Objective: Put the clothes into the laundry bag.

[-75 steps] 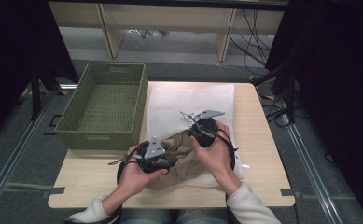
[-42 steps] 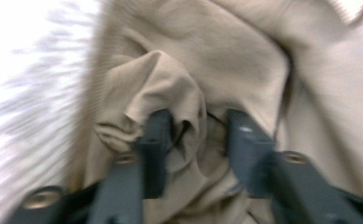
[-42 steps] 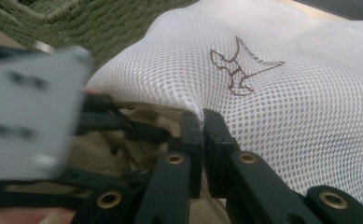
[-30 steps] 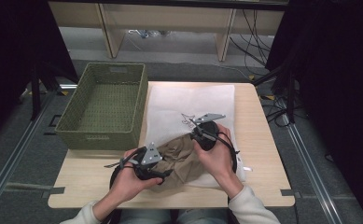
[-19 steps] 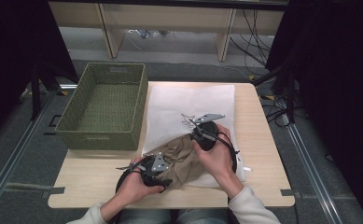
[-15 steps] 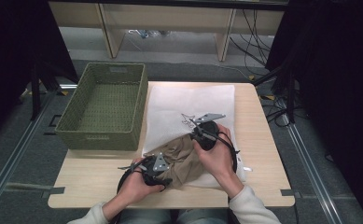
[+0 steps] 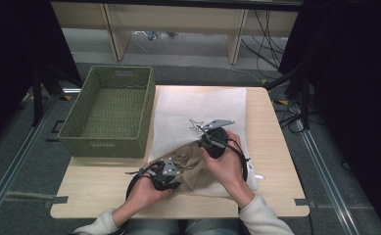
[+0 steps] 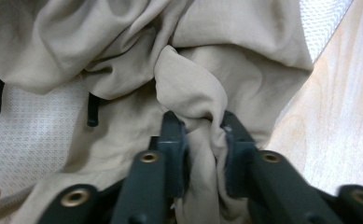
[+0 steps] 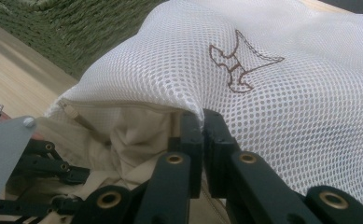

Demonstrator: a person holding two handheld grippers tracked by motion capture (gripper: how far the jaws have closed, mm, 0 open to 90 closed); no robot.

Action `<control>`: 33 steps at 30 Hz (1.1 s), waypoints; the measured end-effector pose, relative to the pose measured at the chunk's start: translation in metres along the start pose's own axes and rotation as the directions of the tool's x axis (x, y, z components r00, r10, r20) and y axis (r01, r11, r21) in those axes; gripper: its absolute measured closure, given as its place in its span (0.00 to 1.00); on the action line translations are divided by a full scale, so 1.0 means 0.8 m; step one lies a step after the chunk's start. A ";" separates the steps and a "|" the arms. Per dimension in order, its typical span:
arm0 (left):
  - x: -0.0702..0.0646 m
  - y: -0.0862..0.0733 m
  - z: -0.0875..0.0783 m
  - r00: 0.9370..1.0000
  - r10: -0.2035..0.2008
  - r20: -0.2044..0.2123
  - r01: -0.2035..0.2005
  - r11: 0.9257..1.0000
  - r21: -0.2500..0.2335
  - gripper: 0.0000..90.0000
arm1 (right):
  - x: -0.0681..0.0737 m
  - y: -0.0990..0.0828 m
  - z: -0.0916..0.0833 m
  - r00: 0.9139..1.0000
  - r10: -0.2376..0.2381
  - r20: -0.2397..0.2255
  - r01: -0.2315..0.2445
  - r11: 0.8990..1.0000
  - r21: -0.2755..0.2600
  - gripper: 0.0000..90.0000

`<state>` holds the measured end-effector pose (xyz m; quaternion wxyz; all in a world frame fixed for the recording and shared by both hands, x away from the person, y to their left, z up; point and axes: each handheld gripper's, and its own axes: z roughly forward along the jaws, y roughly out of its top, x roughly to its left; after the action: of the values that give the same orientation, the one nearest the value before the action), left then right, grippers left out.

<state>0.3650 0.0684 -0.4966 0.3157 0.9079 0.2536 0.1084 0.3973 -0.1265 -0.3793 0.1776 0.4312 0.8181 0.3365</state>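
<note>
Beige garment (image 8: pixel 193 98) lies bunched half inside the white mesh laundry bag (image 7: pixel 198 107) beside the green basket (image 7: pixel 110 111). Left gripper (image 8: pixel 201 128) has just been closing, pinching a fold, ready to push it in. Right gripper (image 9: pixel 202 126) clamps the bag's rim open.

beige cloth (image 7: pixel 190 166), white mesh bag (image 7: pixel 198 105), green basket (image 7: pixel 110 110)
</note>
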 end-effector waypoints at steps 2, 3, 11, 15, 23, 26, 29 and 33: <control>0.000 0.001 -0.001 1.000 -0.009 -0.004 0.009 1.000 -0.015 0.90 | 0.001 0.000 -0.001 1.000 0.008 0.000 -0.008 1.000 0.007 0.98; 0.001 0.003 -0.003 1.000 -0.016 0.000 0.016 1.000 -0.016 0.91 | 0.001 0.000 -0.001 1.000 0.008 -0.002 -0.008 1.000 0.006 0.98; 0.004 0.017 -0.027 0.995 -0.102 0.008 0.102 0.980 -0.173 0.93 | 0.002 0.001 -0.003 1.000 -0.002 -0.004 0.002 1.000 0.002 0.98; 0.006 0.026 -0.033 0.993 -0.119 0.002 0.117 0.969 -0.216 0.93 | 0.004 0.000 -0.004 1.000 0.000 -0.010 0.000 1.000 0.004 0.98; 0.005 0.047 -0.036 0.988 -0.155 0.001 0.149 0.946 -0.287 0.93 | 0.007 0.001 -0.005 1.000 0.007 -0.017 -0.007 1.000 0.002 0.98; 0.008 0.055 -0.035 0.989 -0.147 -0.009 0.137 0.944 -0.301 0.93 | 0.008 0.001 -0.005 1.000 -0.001 -0.022 0.001 1.000 -0.010 0.98; 0.010 0.064 -0.035 0.985 -0.170 -0.027 0.152 0.933 -0.327 0.93 | 0.011 0.003 -0.008 0.999 0.006 -0.035 -0.007 1.000 -0.019 0.98; 0.017 0.073 -0.041 0.983 -0.174 -0.059 0.143 0.926 -0.348 0.93 | 0.018 0.008 -0.016 0.998 0.010 -0.060 -0.013 0.998 -0.057 0.98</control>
<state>0.3874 0.0531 -0.4339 0.4651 0.8098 0.3171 0.1651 0.3853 -0.1168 -0.3662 0.1637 0.4204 0.8105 0.3736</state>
